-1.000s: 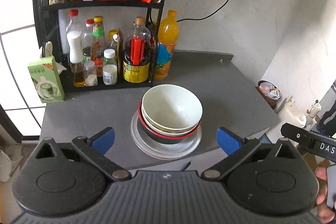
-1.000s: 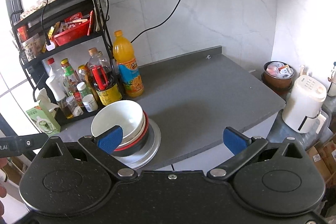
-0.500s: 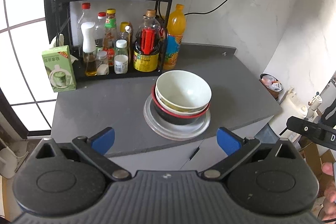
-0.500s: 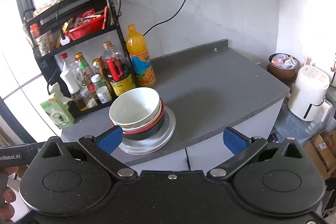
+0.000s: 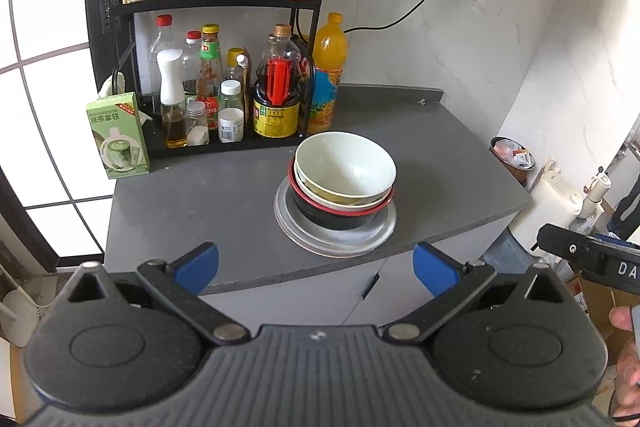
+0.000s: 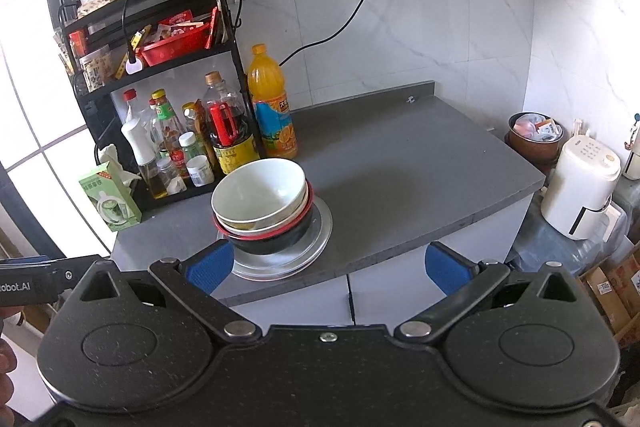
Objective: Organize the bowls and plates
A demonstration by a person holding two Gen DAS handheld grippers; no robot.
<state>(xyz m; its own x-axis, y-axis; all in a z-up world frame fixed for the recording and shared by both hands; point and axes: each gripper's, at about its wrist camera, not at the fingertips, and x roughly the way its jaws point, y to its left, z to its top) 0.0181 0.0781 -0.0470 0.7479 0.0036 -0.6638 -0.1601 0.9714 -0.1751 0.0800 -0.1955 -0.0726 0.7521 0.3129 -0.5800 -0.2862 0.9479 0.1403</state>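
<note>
A stack of bowls stands on a metal plate (image 5: 372, 233) (image 6: 320, 227) near the front edge of the grey counter (image 5: 192, 203) (image 6: 408, 171). The top bowl (image 5: 346, 165) (image 6: 258, 191) is pale cream and sits tilted in another pale bowl, which rests in a black bowl with a red rim (image 5: 332, 217) (image 6: 272, 239). My left gripper (image 5: 316, 267) hangs open in front of the counter, short of the stack and holding nothing. My right gripper (image 6: 328, 267) is open too, off the counter's front edge with the stack just left of its centre.
A black rack (image 5: 116, 7) (image 6: 228, 43) with sauce bottles stands at the back left, an orange drink bottle (image 5: 328, 71) (image 6: 272, 103) beside it. A green carton (image 5: 118, 135) (image 6: 110, 197) sits at the left. A white appliance (image 6: 580, 187) stands right of the counter.
Both grippers have pulled back and away from the counter, so the stack looks smaller and farther off. The bowls and plate have not moved.
</note>
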